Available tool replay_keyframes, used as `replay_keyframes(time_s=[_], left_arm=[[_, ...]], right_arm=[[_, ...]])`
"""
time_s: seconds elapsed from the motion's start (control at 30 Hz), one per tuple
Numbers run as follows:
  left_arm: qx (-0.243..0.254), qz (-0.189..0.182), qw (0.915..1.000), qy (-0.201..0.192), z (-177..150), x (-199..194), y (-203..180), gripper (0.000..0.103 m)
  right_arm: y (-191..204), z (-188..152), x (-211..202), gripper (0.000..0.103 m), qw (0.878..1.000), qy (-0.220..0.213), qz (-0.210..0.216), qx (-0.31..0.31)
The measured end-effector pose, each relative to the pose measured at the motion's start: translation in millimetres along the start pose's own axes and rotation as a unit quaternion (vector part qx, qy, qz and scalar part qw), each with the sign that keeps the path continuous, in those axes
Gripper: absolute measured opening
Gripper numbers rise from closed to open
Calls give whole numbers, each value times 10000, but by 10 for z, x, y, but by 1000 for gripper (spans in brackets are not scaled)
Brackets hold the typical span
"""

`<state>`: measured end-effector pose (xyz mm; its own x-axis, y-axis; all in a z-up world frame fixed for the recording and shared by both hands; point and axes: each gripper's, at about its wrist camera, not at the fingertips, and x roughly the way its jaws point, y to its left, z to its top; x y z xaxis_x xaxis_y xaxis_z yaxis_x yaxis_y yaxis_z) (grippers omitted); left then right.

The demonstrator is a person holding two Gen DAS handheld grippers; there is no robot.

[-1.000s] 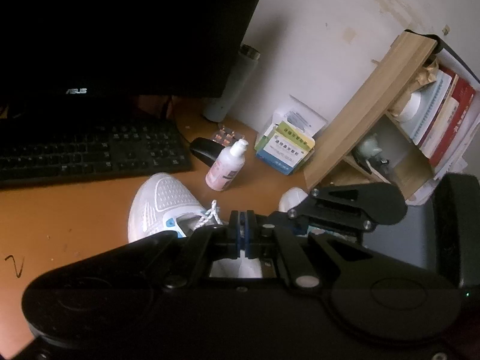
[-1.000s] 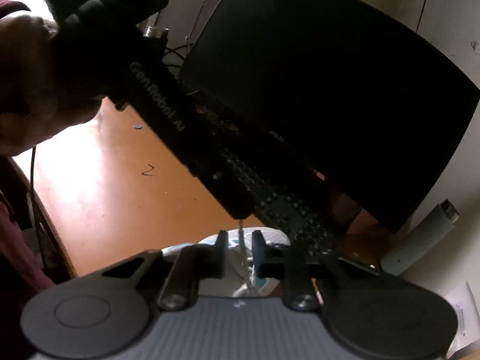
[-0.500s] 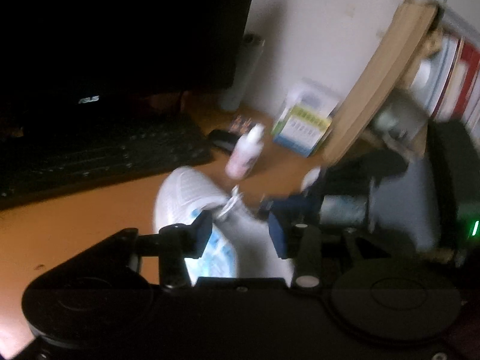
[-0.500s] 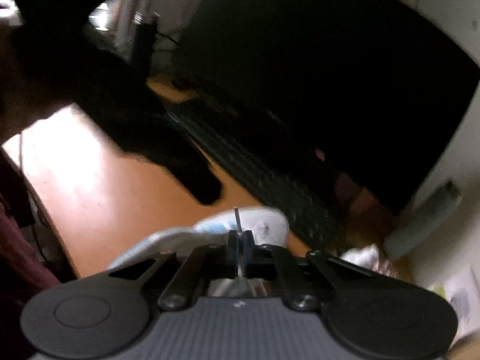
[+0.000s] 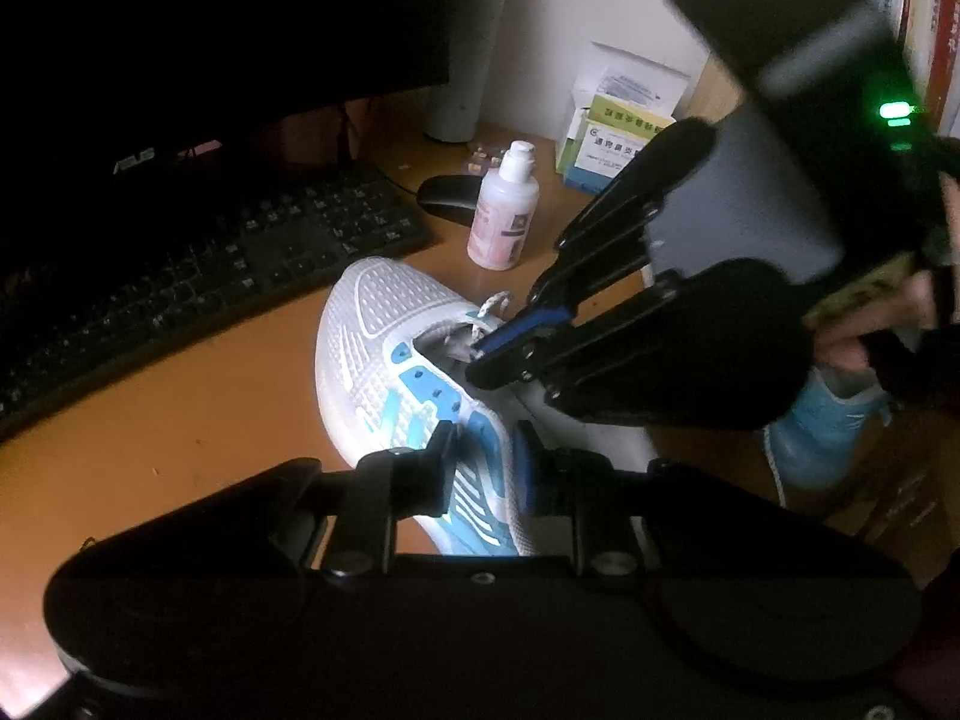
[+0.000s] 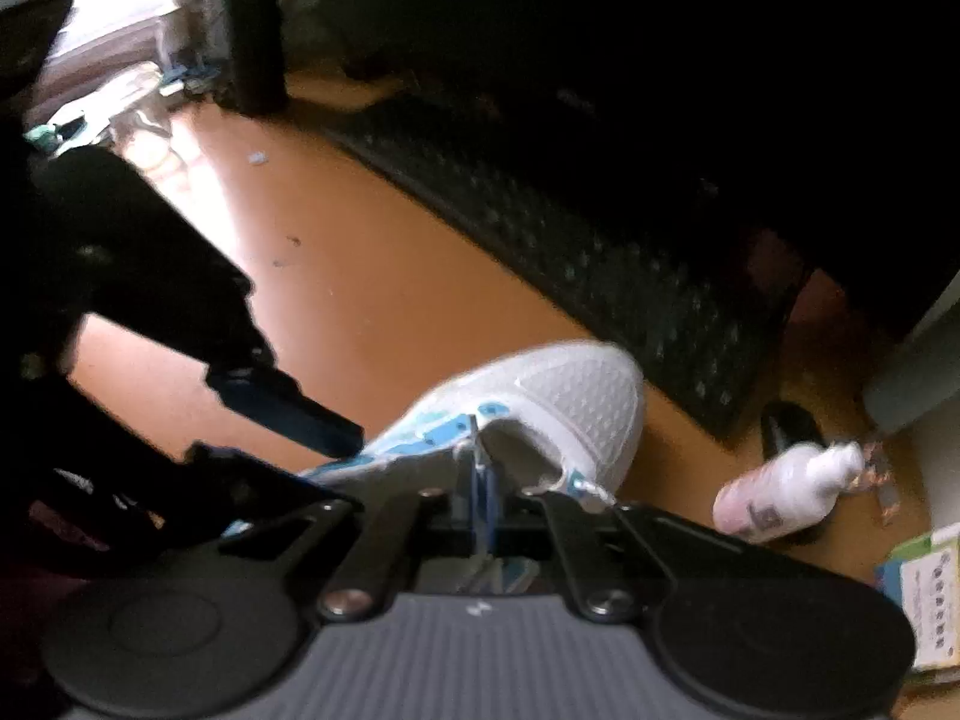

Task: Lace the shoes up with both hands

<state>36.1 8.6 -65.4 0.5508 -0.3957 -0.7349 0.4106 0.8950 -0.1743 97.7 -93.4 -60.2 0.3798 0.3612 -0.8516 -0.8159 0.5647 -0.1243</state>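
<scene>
The white and blue shoe (image 5: 384, 348) lies on the table (image 5: 180, 420), its heel hidden behind the left gripper (image 5: 483, 462), whose jaws, just closing, stand apart over it. The right gripper (image 5: 480, 354) is pinched together at the lace (image 5: 495, 303); blur hides what it grips.

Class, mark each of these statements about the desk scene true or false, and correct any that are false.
1. The shoe is white with blue trim. True.
2. The right gripper is wide open. False: its jaws are shut, at the shoe's tongue opening.
3. A pump bottle stands upright beyond the shoe's toe. True.
4. The keyboard is white. False: it is black.
5. The left gripper has a gap between its fingers. True.
</scene>
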Motion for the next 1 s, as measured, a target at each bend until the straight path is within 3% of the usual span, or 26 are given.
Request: replay_keyframes(time_s=[0.13,0.33,0.6,1.0], left_arm=[[-42,2,10000,7,-9,-19,36,19],[-54,7,10000,-17,29,6,-14,19],[-75,10,10000,-31,8,-14,-2,19],[-81,2,10000,-16,5,-11,20,19]], right_arm=[[11,30,220,3,9980,517,332,171],[-163,-4,157,3,9937,280,499,967],[-202,1,354,3,9908,485,485,1163],[-198,9,356,3,9908,226,389,1277]])
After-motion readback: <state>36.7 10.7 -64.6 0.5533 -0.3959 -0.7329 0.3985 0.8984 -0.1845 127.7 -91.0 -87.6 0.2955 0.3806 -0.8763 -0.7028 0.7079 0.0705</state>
